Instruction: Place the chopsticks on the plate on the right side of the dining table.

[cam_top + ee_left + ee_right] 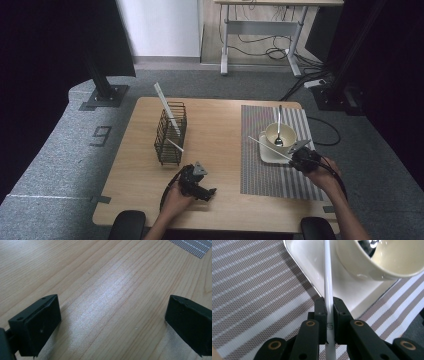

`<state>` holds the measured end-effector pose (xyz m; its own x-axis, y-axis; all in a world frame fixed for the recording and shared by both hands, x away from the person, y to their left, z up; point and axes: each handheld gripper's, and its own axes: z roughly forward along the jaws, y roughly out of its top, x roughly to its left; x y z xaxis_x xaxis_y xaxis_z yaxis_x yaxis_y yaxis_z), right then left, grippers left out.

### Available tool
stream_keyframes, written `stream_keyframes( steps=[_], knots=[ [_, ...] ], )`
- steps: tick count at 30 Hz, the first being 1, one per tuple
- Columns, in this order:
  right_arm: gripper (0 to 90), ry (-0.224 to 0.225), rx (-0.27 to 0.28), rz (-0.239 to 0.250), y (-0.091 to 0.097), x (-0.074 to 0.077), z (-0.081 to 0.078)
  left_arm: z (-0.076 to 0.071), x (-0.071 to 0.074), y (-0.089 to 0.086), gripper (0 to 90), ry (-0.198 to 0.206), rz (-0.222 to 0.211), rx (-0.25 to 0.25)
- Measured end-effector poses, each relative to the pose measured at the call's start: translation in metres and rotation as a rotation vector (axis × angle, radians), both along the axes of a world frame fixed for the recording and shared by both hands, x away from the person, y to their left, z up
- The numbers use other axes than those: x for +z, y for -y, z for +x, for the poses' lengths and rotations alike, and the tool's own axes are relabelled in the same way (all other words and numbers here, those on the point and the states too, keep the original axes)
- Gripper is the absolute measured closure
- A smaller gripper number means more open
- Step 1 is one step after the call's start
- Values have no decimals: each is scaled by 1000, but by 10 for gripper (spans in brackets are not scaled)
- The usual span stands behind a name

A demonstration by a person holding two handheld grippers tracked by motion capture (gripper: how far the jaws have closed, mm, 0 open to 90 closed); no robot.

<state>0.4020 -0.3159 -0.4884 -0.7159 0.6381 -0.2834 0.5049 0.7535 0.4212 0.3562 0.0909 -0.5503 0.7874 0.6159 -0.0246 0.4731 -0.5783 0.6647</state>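
My right gripper point(299, 159) point(329, 305) is shut on a thin white chopstick point(270, 148) point(328, 277). The chopstick slants up and to the left over the near edge of a white square plate point(266, 156) point(312, 260). On that plate stands a cream bowl point(287, 133) point(387, 262) with a metal spoon point(279, 127) in it. My left gripper point(207, 192) point(112, 322) lies low over the bare wooden table point(220, 130) near its front edge. Its jaws stand wide apart with nothing between them.
A dark wire basket point(171, 132) stands left of centre with two white sticks point(165, 102) leaning in it. A striped placemat point(270, 180) lies under the plate on the right half. Grey carpet surrounds the table; a desk and cables stand behind.
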Motion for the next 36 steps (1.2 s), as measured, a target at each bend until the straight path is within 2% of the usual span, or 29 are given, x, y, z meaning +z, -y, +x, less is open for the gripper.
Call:
stream_keyframes(
  steps=[11, 20, 36],
  knots=[
    [825, -37, -7, -5, 13, -10, 10, 0, 0, 1, 4, 3, 7, 0],
    [815, -76, -6, -27, 18, -18, 17, -1, 0, 2, 4, 7, 12, -2],
    [765, -65, -75, -22, 31, -18, 22, -1, 0, 2, 3, 10, 18, -3]
  ],
)
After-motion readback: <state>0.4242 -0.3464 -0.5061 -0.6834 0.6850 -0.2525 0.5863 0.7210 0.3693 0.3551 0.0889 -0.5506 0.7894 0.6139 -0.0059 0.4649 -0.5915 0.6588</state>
